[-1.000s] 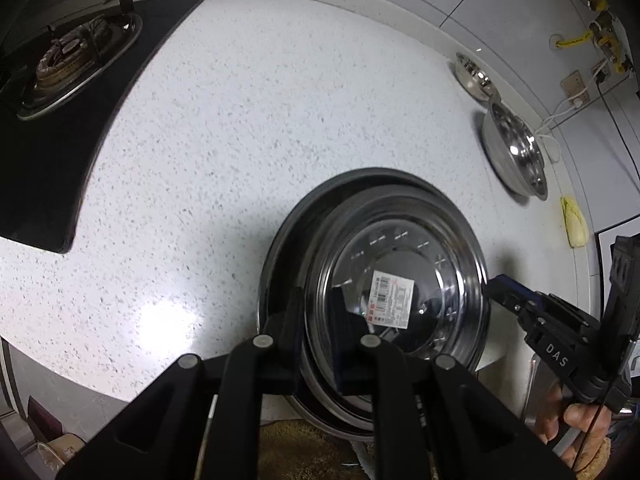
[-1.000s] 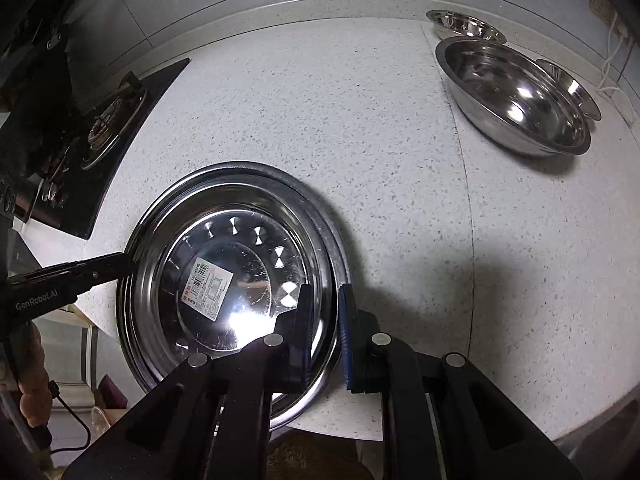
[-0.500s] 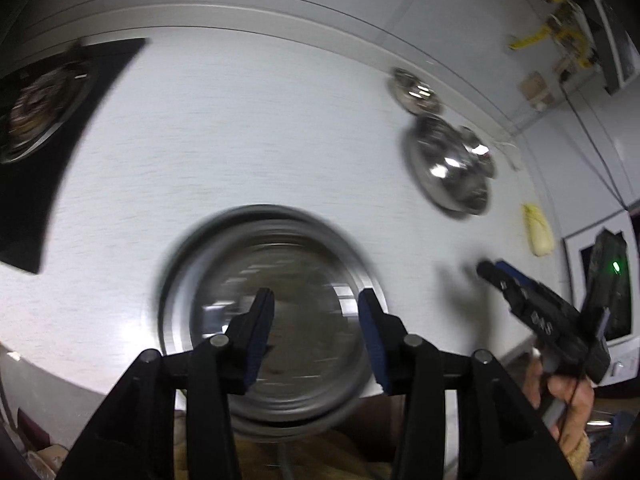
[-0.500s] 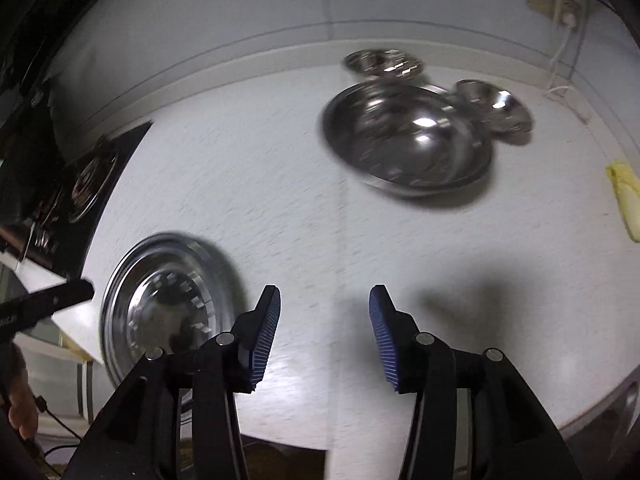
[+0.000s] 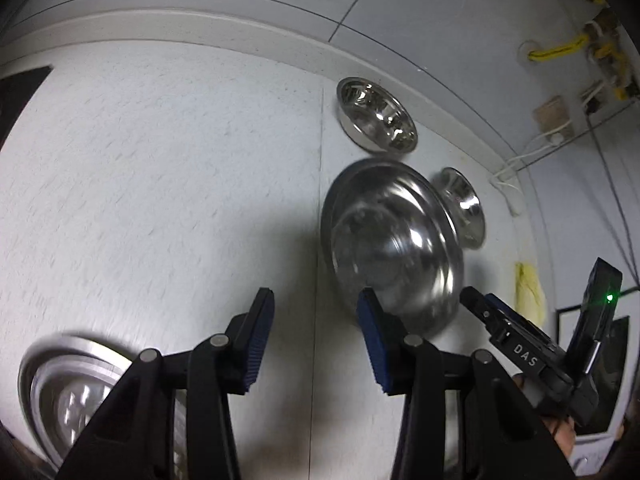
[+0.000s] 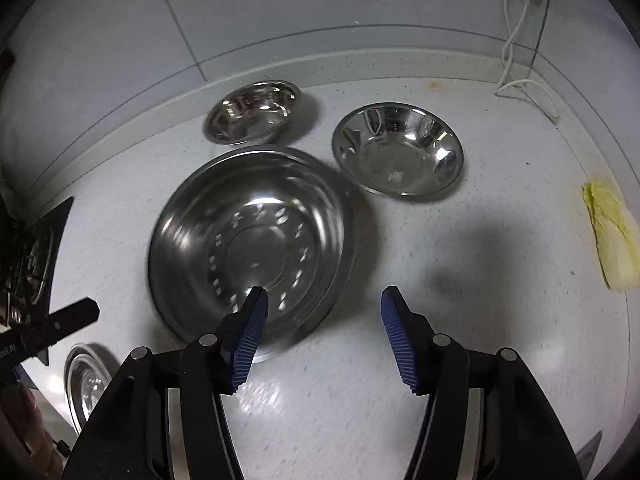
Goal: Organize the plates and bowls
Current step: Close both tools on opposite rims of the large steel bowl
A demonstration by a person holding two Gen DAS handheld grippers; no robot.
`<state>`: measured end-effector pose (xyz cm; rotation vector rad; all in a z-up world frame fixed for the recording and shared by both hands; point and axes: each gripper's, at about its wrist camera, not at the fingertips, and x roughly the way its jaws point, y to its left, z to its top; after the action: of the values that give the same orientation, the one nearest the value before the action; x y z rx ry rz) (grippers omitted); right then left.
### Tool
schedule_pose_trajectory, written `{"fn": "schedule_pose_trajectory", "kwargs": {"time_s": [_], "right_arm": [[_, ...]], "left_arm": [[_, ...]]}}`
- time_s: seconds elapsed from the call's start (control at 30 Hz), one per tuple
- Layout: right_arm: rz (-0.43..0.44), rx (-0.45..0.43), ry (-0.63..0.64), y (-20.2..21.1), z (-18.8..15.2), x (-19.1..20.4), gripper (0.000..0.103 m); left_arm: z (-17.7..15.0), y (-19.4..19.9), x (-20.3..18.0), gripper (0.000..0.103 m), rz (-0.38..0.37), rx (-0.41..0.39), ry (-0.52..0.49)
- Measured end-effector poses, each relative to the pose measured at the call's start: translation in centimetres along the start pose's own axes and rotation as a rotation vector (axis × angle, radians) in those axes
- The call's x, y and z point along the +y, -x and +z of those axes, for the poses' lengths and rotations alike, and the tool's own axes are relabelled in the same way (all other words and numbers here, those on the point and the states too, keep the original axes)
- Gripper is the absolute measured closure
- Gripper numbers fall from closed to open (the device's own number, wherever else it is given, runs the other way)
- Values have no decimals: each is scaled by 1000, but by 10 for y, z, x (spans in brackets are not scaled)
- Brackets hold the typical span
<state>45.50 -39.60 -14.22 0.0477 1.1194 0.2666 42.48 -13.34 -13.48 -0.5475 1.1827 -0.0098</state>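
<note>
Blue-padded right claw [image 6: 324, 304] agape, angled downward

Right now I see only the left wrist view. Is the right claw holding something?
Observer: No. The right claw is open with nothing between its pads; its jaws have just been opening.
Operator: The small bowl behind the big bowl, I see only its side. Is something in it?
Observer: It stands upright and looks empty.
Operator: And the black corner at my left edge?
Observer: It is a stove; its burner shows at the left edge of the right wrist view.
</note>
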Motion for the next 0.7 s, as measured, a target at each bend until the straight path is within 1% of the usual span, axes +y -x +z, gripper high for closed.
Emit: {"fn": "schedule_pose_trajectory", "kwargs": {"time_s": [0.1,0.2,0.23,0.43,0.47,0.53,0.7], "right_arm": [[4,22,-21,-21,15,-9,49],[42,45,-31,-36,27,-14,49],[54,57,-29,-42,30,-13,49],[50,99,-3,-63,39,-1,49],[51,103,-4,-68,41,0,49],[53,112,-4,-74,41,3,44],[88,114,-1,-84,37,4,43]], "left_arm": [[16,-18,1,61,63,-8,13],[31,-36,0,61,98,-2,25],[35,-40,0,61,98,3,19],[49,-69,-7,61,100,52,-23],[49,-72,-8,61,100,61,-30],[47,-78,-9,61,99,77,-46],[47,-85,-9,61,71,90,-56]]}}
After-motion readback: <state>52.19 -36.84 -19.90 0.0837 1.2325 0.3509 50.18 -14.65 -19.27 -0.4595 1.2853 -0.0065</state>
